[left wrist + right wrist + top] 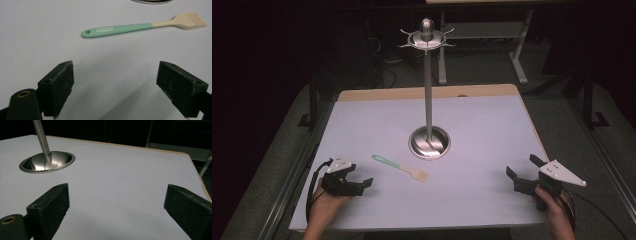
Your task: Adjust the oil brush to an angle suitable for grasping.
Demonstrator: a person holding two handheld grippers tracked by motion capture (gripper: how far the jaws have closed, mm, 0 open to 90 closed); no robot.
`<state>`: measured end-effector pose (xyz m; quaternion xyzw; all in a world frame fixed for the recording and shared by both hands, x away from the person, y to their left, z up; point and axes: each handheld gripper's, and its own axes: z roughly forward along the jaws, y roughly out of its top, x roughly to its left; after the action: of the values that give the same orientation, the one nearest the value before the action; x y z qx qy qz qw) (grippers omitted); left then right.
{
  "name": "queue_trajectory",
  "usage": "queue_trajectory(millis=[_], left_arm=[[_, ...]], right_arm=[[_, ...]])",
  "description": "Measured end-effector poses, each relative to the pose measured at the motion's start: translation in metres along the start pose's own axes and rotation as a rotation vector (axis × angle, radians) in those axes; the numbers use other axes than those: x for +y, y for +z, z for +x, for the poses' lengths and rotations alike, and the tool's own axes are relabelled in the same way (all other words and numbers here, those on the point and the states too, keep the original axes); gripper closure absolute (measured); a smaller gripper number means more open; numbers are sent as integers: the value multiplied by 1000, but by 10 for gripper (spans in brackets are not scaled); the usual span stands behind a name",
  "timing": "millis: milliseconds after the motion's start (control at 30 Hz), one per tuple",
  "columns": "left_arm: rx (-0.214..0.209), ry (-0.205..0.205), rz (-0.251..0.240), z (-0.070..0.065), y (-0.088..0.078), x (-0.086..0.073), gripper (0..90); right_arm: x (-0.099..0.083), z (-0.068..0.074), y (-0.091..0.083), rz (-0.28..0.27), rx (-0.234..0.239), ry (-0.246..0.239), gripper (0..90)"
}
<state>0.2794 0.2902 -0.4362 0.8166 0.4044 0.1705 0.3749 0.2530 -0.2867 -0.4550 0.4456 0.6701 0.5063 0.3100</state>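
Hands come in at the near edge of the white table [362, 210], cut off at the wrists by the bottom of the high view. The left gripper [362, 184] rests low by the near-left corner, jaws spread wide with nothing between them. The right gripper [523, 172] sits near the right edge, jaws likewise spread and empty; its far jaw runs off the right gripper view. Just beyond the left gripper lies a pastry brush [140, 26], flat on the table, mint handle toward the left, cream bristles pointing at the stand; the lettering on its handle is too small to read. Farther back stands a metal stand [429, 100], round base on the tabletop, its hooked crown set against a dark room where little can be made out.
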Motion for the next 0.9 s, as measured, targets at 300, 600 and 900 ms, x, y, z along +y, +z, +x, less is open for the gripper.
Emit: queue_trajectory(millis=[300, 600, 900], left_arm=[[-16, -29, 12, 0, -4, 0, 339], [-31, -19, 43, 0, -1, 11, 686], [12, 2, 69, 9, 8, 33, 897]], right_arm=[[1, -1, 2, 25, 26, 2, 56], [2, 1, 5, 45, 20, -12, 56], [2, 0, 4, 39, 18, -7, 56]])
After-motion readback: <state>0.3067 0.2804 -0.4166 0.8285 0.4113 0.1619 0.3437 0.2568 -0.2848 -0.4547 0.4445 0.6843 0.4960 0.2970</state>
